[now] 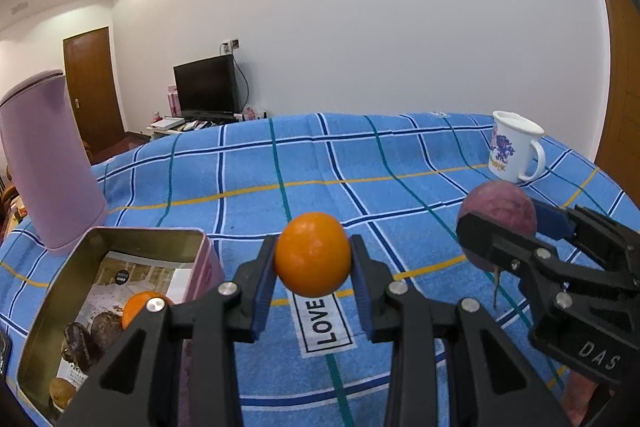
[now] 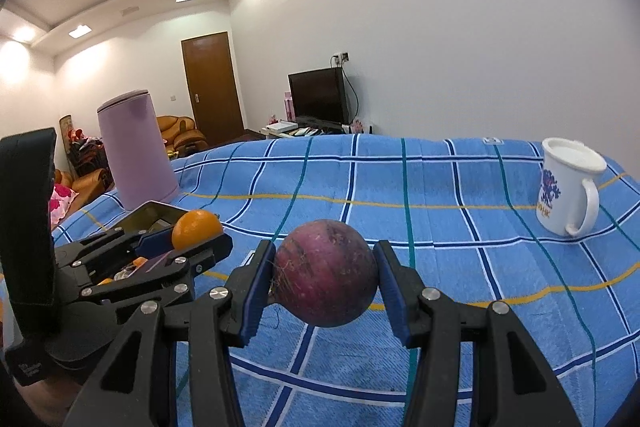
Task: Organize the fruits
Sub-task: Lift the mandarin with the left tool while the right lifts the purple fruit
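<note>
My left gripper (image 1: 313, 255) is shut on an orange (image 1: 312, 254), held above the blue checked cloth. To its right my right gripper (image 1: 500, 223) grips a round purple-red fruit (image 1: 498, 211). In the right wrist view that purple-red fruit (image 2: 326, 273) sits pinched between the pads of my right gripper (image 2: 326, 277), and my left gripper (image 2: 192, 231) shows at the left with the orange (image 2: 196, 229). An open metal tin (image 1: 120, 239) at lower left holds a second orange (image 1: 138, 307) and several dark brown fruits (image 1: 86, 341).
A tall lilac container (image 1: 44, 163) stands behind the tin. A white printed mug (image 1: 514, 147) stands at the far right of the cloth (image 1: 280, 167). A "LOVE" label (image 1: 324, 323) is sewn on the cloth below the orange. A television and a door are far behind.
</note>
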A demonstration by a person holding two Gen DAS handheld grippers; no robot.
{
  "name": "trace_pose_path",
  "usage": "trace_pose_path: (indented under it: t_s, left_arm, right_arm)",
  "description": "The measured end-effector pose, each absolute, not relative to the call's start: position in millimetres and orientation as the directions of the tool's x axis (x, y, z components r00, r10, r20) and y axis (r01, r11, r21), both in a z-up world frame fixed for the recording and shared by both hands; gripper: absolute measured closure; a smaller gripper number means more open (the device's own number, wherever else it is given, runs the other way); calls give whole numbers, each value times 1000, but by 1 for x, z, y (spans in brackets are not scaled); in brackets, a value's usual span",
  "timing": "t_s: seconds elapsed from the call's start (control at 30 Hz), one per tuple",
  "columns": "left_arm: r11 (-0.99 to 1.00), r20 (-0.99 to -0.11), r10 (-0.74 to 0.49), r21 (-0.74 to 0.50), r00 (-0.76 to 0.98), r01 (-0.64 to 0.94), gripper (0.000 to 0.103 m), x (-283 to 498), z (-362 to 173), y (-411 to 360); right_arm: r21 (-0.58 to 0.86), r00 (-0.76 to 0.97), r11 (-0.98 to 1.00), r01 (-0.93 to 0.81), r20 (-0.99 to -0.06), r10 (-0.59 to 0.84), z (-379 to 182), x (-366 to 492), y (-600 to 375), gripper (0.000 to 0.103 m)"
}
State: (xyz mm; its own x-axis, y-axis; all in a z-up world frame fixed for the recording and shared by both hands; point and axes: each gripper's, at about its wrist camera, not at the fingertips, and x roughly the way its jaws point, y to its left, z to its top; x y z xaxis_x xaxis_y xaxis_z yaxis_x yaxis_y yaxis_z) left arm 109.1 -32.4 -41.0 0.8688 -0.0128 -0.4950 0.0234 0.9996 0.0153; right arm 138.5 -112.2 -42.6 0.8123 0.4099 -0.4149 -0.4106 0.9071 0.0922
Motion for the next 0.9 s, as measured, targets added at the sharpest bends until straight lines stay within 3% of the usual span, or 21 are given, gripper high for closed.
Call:
trace_pose_path:
  t_s: [0.9]
  left_arm:
    - [1000, -472, 19, -2, 881, -22, 66, 79, -37, -5]
  right_arm:
    - [37, 815, 887, -460, -379, 438, -39, 123, -88, 51]
